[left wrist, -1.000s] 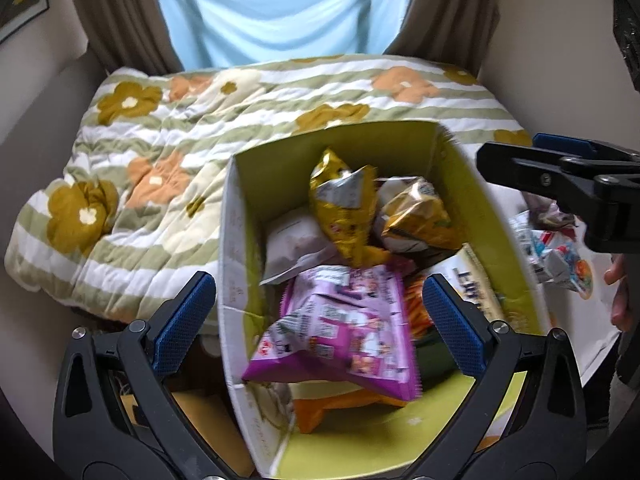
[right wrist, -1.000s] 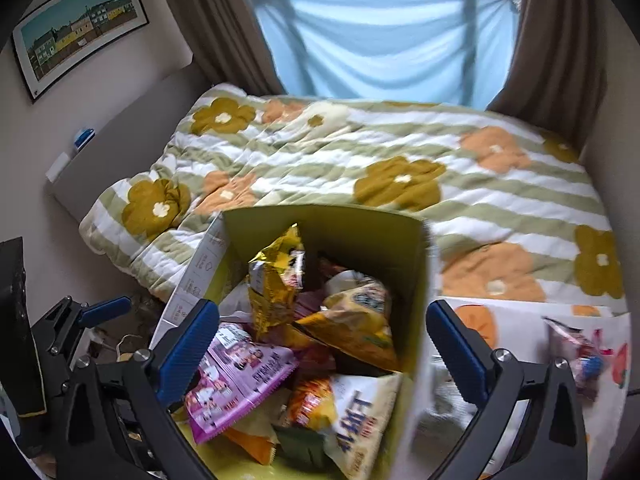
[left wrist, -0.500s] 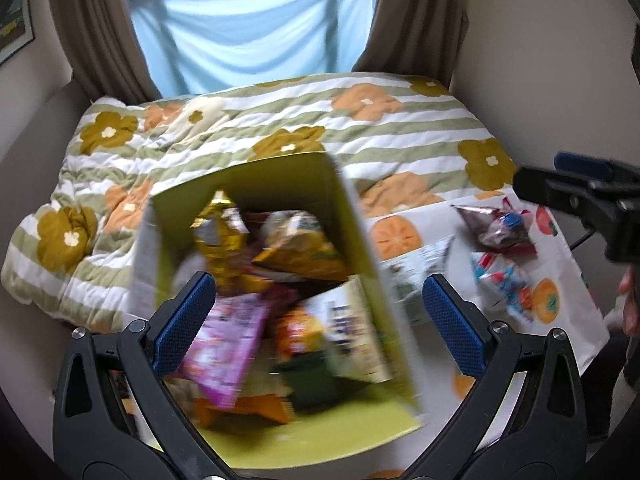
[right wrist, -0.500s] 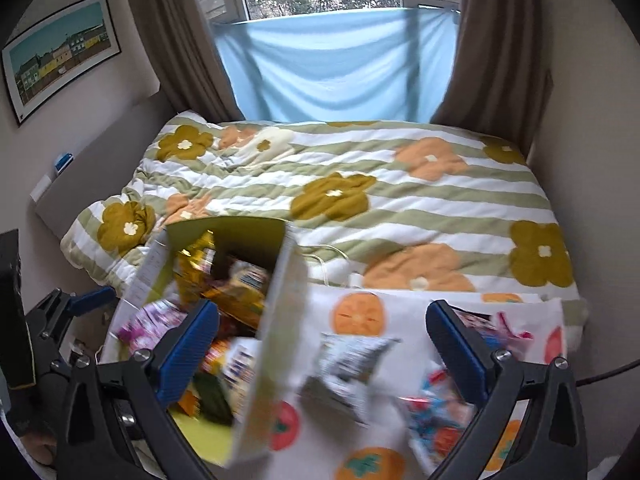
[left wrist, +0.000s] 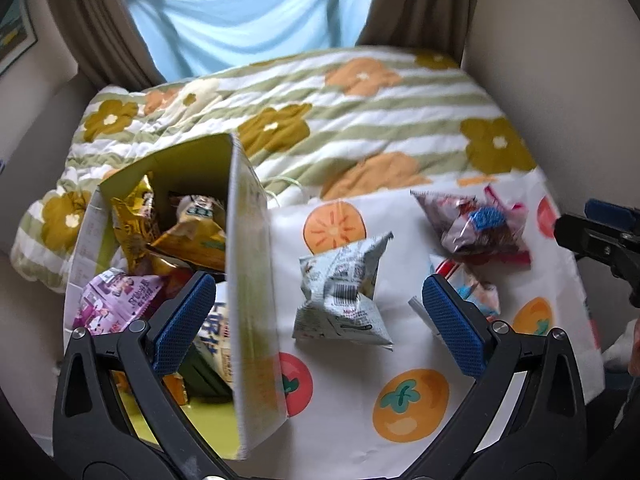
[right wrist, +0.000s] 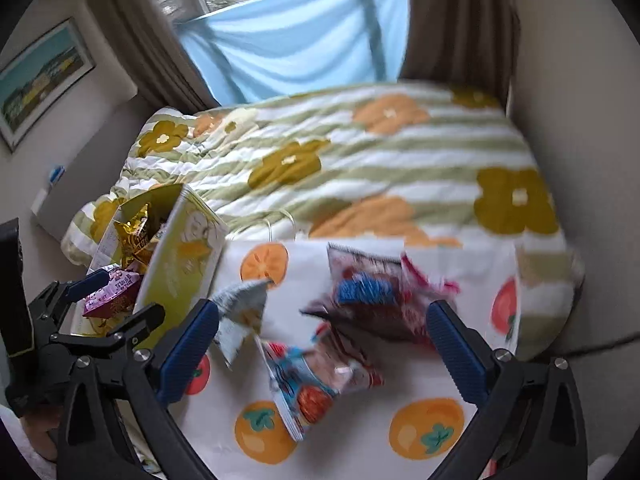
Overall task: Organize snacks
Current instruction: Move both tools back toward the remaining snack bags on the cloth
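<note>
left gripper: jaws spread wide, holding nothing; hangs above the box's right wall and the grey-white packet
right gripper: jaws spread wide, empty; hangs above the loose packets on the cloth, view motion-blurred
box: open cardboard carton, yellow-green inside, white outside, stands at left end of the cloth, right wall leans slightly outward
in box: gold foil bag upright at the back, yellow chip bag beside it, purple packet at front left, white packet with large dark lettering against the right wall; more items below, can't tell what
grey-white packet: crumpled, lies on the cloth just right of the box, not touching it
dark foil packet: blue and red print, lies farther right on the cloth, well apart from the box
red-blue packet: lies just in front of the dark one, edges maybe overlapping, too blurred to be sure
cloth: white with orange and red fruit print, carries the box and loose packets
quilt: striped green-white with big flowers, covers the bed behind
background: blue sheet over the window, brown curtains either side, framed picture on left wall
</note>
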The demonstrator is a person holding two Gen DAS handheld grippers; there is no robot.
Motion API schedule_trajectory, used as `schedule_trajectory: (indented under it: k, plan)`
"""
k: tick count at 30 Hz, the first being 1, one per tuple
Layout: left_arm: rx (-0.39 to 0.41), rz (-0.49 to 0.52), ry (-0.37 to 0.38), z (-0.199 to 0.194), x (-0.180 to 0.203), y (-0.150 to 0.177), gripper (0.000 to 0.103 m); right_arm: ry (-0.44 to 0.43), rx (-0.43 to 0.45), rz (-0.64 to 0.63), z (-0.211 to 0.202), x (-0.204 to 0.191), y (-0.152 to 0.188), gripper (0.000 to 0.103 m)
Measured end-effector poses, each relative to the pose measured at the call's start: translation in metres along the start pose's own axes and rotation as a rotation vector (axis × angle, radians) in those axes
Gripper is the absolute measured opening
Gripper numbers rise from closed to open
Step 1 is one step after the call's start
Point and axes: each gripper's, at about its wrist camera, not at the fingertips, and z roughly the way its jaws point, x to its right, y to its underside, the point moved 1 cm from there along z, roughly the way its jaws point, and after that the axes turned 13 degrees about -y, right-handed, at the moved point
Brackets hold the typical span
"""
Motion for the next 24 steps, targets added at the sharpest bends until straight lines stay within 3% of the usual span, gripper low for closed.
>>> schedule_trajectory:
  k: [9, 24]
  plan:
    - [-0.086, 0.161, -0.046, 0.046, 0.036, -0.001, 0.103, -0.098, -0.059, 0.271, 0.032, 0.056, 0.043, 0.103]
    - [-0.213, 0.333, -0.017, 0.113, 0.069, -0.010, 0.097, -0.186, -0.056, 0.627, 0.069, 0.083, 0.091, 0.103]
